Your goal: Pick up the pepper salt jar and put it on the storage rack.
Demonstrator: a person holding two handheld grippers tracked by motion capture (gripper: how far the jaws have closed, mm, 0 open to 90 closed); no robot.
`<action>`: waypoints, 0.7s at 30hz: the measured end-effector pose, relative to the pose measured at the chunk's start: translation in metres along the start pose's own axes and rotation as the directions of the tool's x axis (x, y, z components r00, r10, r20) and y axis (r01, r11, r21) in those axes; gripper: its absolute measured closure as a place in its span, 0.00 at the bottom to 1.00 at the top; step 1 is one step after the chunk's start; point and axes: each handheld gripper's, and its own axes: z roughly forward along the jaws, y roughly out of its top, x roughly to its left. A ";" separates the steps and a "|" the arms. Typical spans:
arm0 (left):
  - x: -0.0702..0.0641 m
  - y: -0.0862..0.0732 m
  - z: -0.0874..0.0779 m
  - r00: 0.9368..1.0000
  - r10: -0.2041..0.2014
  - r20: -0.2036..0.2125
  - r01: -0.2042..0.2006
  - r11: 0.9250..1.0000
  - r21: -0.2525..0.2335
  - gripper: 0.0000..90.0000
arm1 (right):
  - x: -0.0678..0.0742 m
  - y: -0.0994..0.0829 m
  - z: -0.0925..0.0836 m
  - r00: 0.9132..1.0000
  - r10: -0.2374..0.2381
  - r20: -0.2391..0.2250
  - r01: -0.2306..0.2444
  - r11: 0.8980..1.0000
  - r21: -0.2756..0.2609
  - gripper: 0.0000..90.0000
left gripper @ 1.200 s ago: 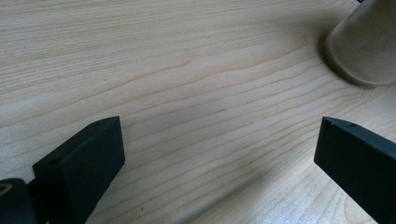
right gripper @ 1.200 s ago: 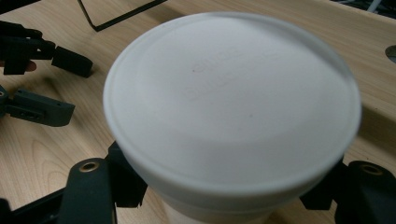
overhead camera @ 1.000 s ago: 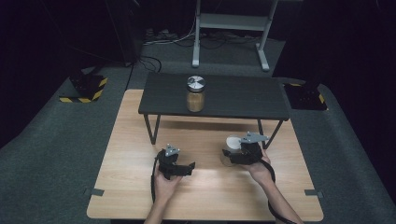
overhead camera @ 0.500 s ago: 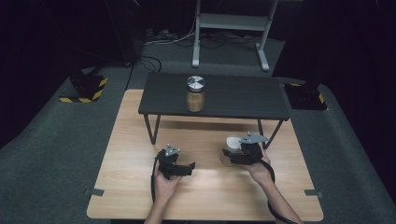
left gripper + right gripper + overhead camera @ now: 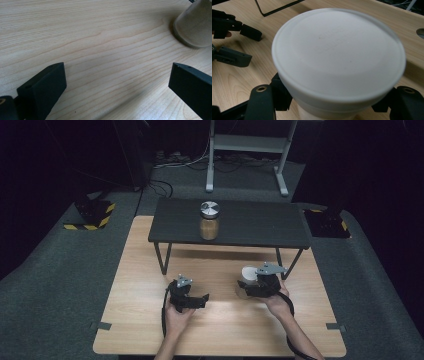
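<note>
A jar with a white lid (image 5: 337,62) stands on the wooden table (image 5: 145,285) at the right. In the right gripper view, my right gripper (image 5: 332,111) has its black jaws against both sides of the jar's body, below the lid. The high view shows that jar (image 5: 247,274) just ahead of the right gripper (image 5: 246,287). My left gripper (image 5: 200,299) rests low over the table at the left. It is open, with bare wood between its jaws (image 5: 117,82). The jar's sandy-looking body (image 5: 195,27) shows beyond its right jaw.
A low black shelf (image 5: 260,225) on thin metal legs stands at the table's back. On it is a brown-filled jar with a metal lid (image 5: 209,220). Grey floor surrounds the table, with a metal stand (image 5: 245,150) behind.
</note>
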 end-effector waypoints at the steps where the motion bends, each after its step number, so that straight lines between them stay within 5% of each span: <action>1: 0.000 0.000 0.000 1.000 0.000 0.001 0.000 1.000 0.000 0.02 | 0.000 0.000 0.000 1.000 0.001 -0.001 -0.001 1.000 0.000 0.38; 21: 0.001 -0.001 0.000 1.000 -0.003 0.006 0.003 1.000 -0.003 0.01 | -0.004 0.004 -0.008 0.999 0.005 -0.032 -0.005 1.000 -0.006 0.38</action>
